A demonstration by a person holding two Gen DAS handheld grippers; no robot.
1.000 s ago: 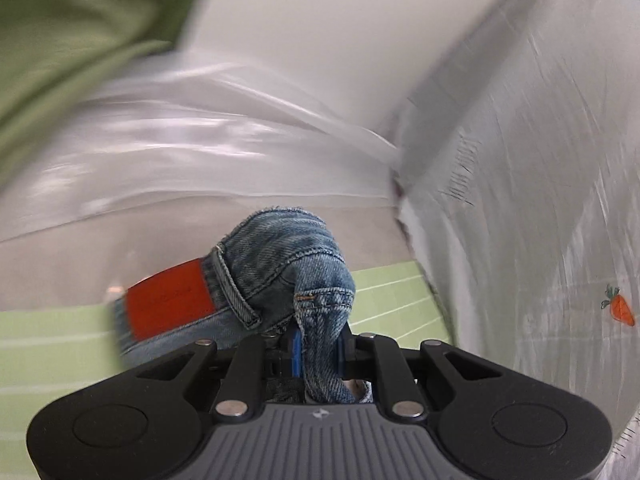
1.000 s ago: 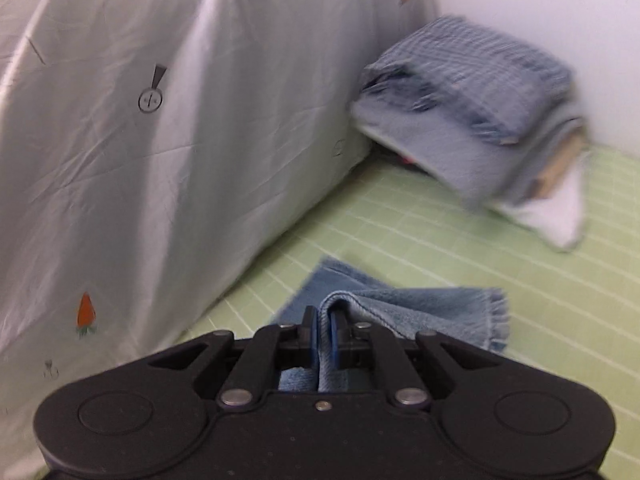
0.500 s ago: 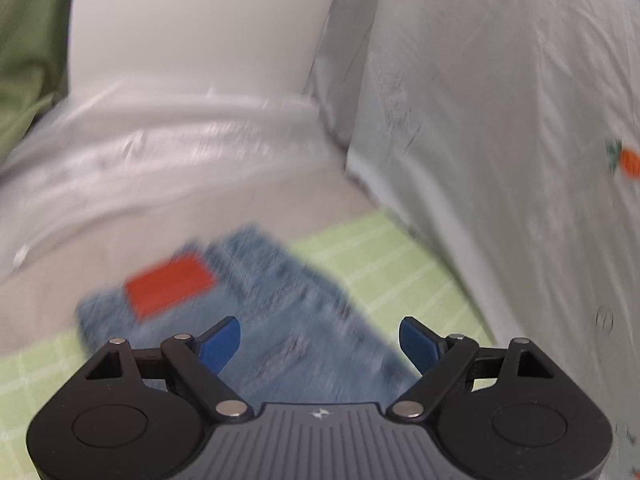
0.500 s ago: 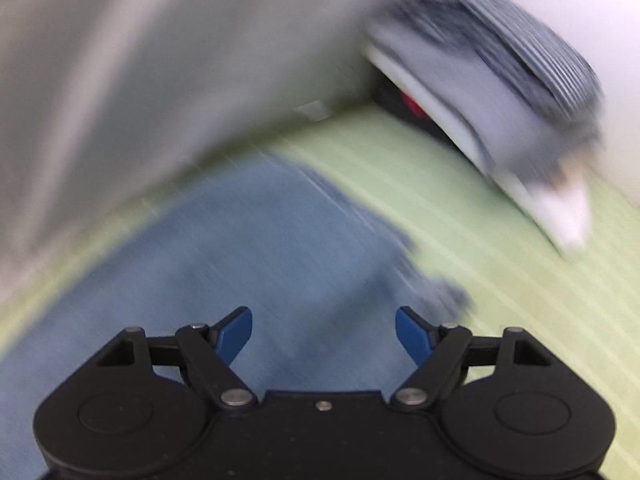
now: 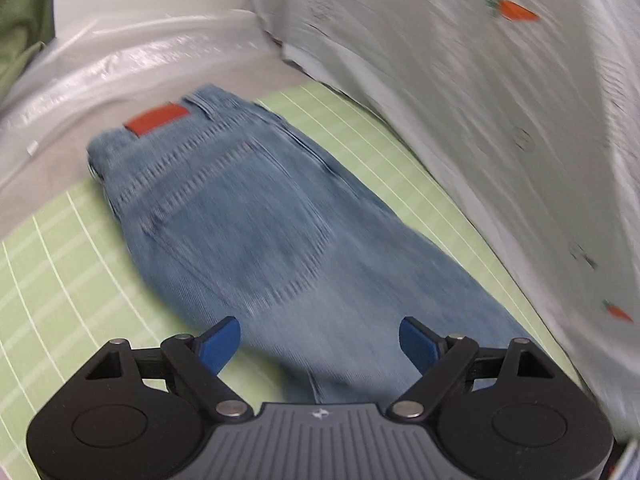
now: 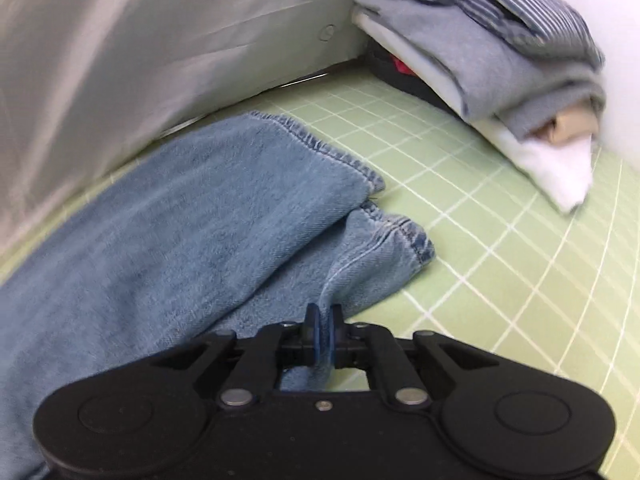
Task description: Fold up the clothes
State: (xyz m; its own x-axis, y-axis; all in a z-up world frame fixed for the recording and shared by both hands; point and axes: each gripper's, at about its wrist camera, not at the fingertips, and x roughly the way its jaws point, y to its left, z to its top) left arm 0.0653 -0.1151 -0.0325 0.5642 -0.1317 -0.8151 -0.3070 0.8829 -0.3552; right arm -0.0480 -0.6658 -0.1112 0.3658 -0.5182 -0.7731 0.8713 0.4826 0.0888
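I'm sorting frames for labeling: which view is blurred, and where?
Left wrist: motion blur smears the jeans and white sheet; the open left claw stays sharp. Right wrist: jeans hem crisp, clothes pile and sheet streaked.

It looked like a home laundry-folding spot: a green grid mat (image 6: 500, 200), carrot-print sheet (image 5: 500, 100), stacked folded clothes (image 6: 480, 48).

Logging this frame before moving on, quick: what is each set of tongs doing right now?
Left tongs: open, holding nothing, above the jeans.
Right tongs: closed on a fold of the jeans near the leg hems.
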